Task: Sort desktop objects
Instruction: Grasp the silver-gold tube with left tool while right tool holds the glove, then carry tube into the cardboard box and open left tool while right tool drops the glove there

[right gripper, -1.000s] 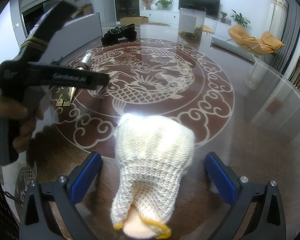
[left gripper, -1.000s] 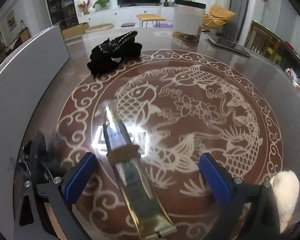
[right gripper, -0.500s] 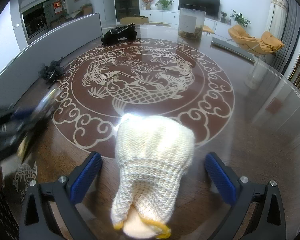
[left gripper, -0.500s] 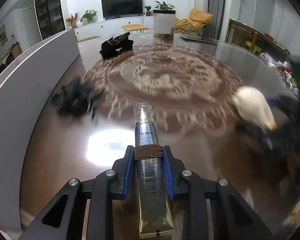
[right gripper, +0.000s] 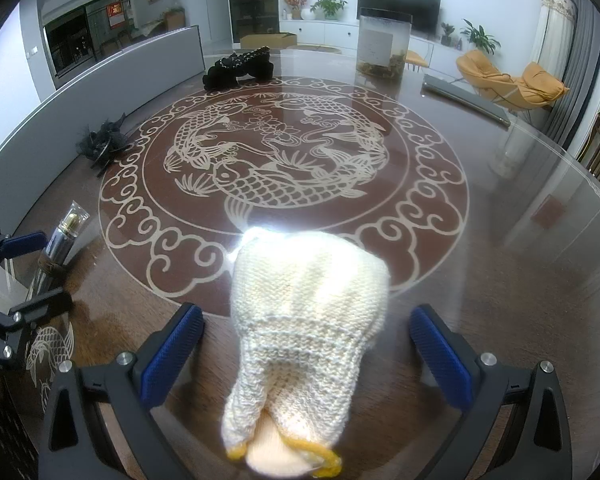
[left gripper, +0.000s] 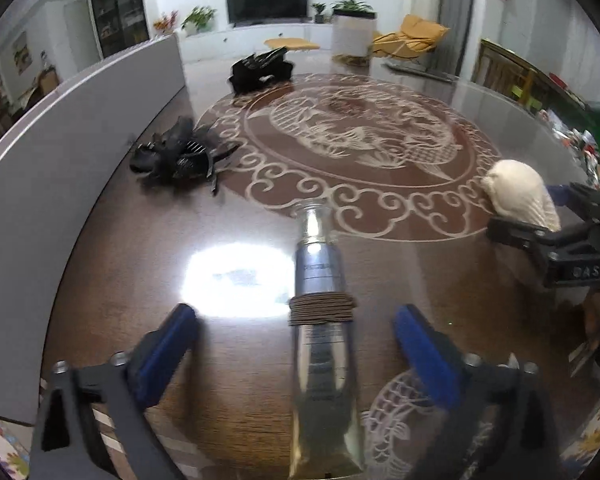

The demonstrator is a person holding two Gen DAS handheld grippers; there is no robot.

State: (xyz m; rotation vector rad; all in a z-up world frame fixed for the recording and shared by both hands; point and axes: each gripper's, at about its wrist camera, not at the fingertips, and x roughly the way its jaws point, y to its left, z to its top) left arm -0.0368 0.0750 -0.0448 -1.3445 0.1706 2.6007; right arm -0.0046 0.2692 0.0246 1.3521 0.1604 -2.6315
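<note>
The left tongs have just been opening and now stand released, blue pads wide on either side of the cosmetic tube, which lies flat on the desk between them without touching either pad. The tube's clear cap points toward the far side, reaching the scrolled border of the fish medallion; a brown cord band wraps its middle. The right tongs are likewise released, pads well apart from the cream knitted glove lying between them, cuff toward the near edge. On the left, a grey upright panel bounds the desk. A black hair clip lies near that panel, and a black bundle sits farther back at the medallion's far left edge. A clear jar stands at the far side. The medallion's centre and the right half of the desk are open.
</note>
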